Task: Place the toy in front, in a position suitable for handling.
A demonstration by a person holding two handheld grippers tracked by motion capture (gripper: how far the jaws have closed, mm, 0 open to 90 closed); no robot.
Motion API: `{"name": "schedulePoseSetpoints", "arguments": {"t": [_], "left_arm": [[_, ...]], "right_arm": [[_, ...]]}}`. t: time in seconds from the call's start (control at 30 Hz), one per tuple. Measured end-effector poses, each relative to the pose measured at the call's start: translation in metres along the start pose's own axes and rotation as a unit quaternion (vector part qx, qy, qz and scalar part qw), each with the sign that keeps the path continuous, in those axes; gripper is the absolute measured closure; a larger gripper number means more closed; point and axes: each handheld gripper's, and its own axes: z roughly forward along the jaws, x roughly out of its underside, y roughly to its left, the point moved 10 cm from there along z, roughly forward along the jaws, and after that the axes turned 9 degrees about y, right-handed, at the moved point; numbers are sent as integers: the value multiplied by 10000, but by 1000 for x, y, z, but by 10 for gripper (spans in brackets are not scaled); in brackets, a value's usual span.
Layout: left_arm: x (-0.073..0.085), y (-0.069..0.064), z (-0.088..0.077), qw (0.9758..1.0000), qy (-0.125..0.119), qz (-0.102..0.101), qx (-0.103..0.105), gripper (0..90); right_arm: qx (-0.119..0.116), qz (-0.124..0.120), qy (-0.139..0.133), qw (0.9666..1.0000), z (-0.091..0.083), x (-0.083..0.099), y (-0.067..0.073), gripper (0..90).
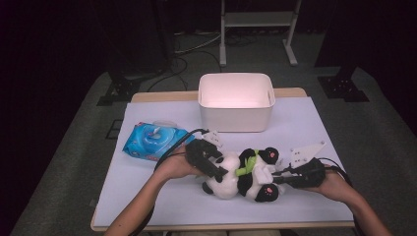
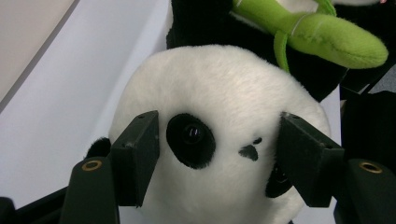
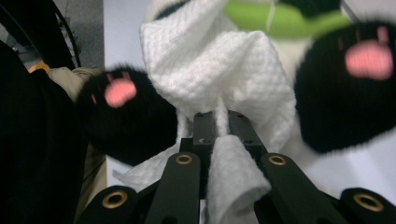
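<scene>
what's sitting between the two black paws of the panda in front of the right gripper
A white wipe, bunched between the panda's two pink-padded paws and pinched in the right gripper, as the right gripper view shows.

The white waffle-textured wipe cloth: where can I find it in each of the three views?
High view: white waffle-textured wipe cloth lies right of centre, between the plush panda's feet.
Left gripper view: not in it.
Right gripper view: centre, pinched in the right gripper.
Shared landmark: green plush bamboo stalk on the black-and-white plush panda.
</scene>
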Motion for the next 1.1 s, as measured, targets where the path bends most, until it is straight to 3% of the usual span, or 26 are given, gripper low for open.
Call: {"name": "schedulePoseSetpoints", "arguments": {"t": [0.1, 0.2, 0.37, 0.47, 0.77, 0.93, 1.1], "left_arm": [[0, 1, 0, 10000, 29, 21, 8, 329], [0, 0, 0, 10000, 42, 17, 7, 328], [0, -1, 0, 10000, 37, 78, -23, 327], [1, -2, -1, 10000, 19, 91, -20, 326], [1, -7, -1, 9998, 68, 177, -100, 326], [2, -9, -1, 9995, 91, 255, -144, 326], [3, -10, -1, 9994, 113, 279, -161, 327]], "right_arm": [[16, 236, 82, 9997, 3, 16, -3, 819], [61, 296, 216, 9993, 7, 27, -7, 819], [166, 490, 299, 9982, 10, 36, -18, 818], [208, 549, 218, 9980, 8, 32, -23, 819], [346, 198, 70, 9992, -2, 0, -21, 818], [431, -69, 169, 9989, -2, -15, -15, 819], [474, -167, 151, 9986, -3, -26, -14, 819]]}}
